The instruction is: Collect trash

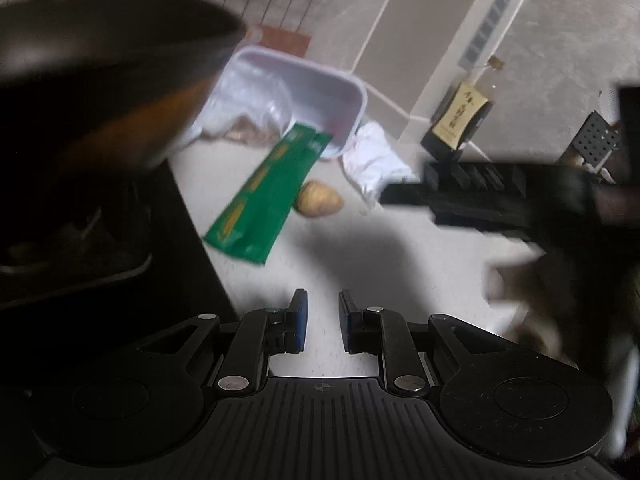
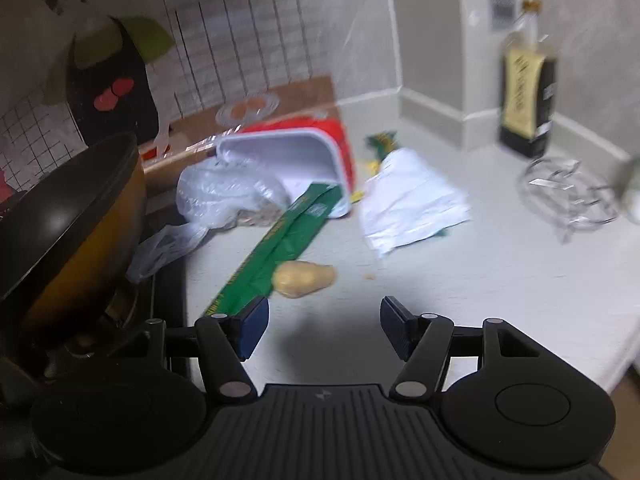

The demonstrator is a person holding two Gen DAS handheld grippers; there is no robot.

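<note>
A: Are the fingers holding anything?
B: No. The left gripper is standing narrowly parted, the right gripper wider, both empty.
A: The trash?
B: Green wrapper lying on the table, leaning into the tipped tub, crumpled paper right.

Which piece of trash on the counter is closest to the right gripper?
The long green packet. Its near end lies right beside the right gripper, while the crumpled white paper and clear plastic bag sit farther back.
</note>
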